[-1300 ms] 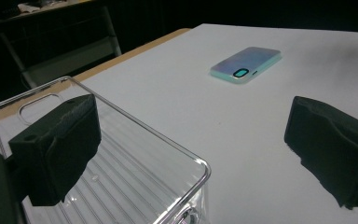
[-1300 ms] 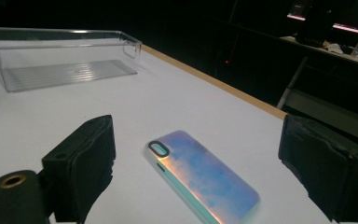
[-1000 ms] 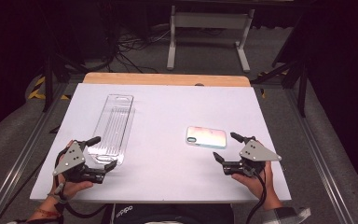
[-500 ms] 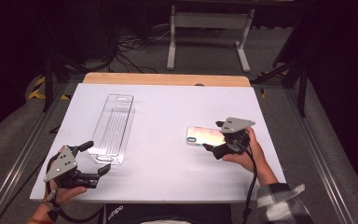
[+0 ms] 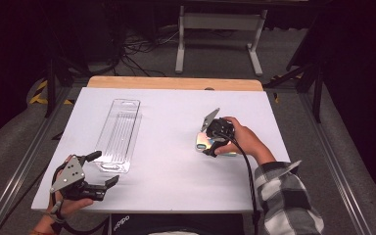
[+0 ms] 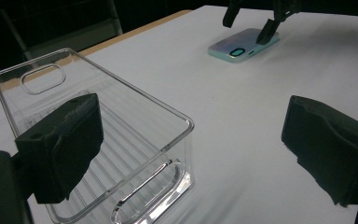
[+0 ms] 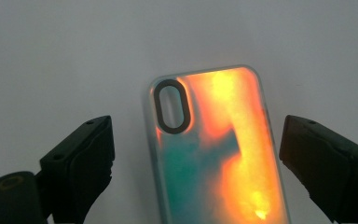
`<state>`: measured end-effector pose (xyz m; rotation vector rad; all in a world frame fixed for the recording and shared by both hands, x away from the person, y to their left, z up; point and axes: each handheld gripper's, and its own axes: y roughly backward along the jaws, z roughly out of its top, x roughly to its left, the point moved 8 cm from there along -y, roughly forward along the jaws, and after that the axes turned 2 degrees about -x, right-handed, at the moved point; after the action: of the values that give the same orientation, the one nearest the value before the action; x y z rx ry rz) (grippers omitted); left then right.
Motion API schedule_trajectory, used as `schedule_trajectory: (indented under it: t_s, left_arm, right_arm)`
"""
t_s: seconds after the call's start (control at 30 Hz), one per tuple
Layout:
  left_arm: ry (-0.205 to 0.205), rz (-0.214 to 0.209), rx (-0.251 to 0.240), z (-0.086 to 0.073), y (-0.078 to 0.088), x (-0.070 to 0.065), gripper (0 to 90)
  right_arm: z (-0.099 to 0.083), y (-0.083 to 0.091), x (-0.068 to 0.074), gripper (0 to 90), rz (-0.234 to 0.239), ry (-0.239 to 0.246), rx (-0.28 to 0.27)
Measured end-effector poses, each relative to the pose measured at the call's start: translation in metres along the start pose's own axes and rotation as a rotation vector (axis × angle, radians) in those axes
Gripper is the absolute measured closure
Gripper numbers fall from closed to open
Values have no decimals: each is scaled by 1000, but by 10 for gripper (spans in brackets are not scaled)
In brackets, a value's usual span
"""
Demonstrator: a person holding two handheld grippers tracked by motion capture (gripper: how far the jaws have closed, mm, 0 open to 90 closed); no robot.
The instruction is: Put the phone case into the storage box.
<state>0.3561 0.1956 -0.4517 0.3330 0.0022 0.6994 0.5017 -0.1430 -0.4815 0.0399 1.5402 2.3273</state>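
Since half a second ago your right gripper (image 5: 209,147) has tipped down over the phone case (image 5: 201,143); since a second ago it has left the near right edge of the table (image 5: 176,105). Your left gripper (image 5: 104,169) sits at the near left corner, little changed.

Item: phone case, one piece. Location: flat on the white table, right of centre, well apart from the clear tray (image 5: 119,134). Finish: iridescent back, orange and teal in the right gripper view (image 7: 219,149), with an oval camera cut-out (image 7: 170,106) at its far end and a pale translucent rim.

Handling, as a judgement: light; likely a thin flexible shell with nothing inside it, so it will bend if you squeeze hard. Its glossy back looks slippery. It lies flat, so there is little edge to get under.

Where to take hold: across its two long edges, around the middle of its length, below the cut-out. Your right jaws are spread wide, one to each side of the case, and touch neither edge in the right gripper view. Lower until the pads meet the rim, then close gently; expect it to skate on the table if one pad lands first.

Left gripper: jaws wide apart, holding nothing, one pad near the tray's near end (image 6: 135,196).

Tray: clear, ribbed floor, empty, lying lengthwise at left.
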Motion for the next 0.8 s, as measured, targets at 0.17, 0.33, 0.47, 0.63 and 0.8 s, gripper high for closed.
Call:
schedule_trajectory:
  t_s: [0.17,0.33,0.47,0.63,0.8]
  left_arm:
    - [7,-14,1,-1,-1,-2,63]
    - [6,-18,1,-1,-1,-2,63]
    - [12,-22,-4,0,0,-3,63]
    - [8,-33,-6,0,-2,-4,64]
    - [9,-33,-5,0,-3,-5,64]
  right_arm:
    - [6,-13,-2,124,47,23,30]
    - [7,-24,-3,128,63,54,49]
    - [9,-30,-6,122,60,58,44]
    - [7,-37,-12,86,117,23,61]
    - [8,-36,-12,131,165,34,61]
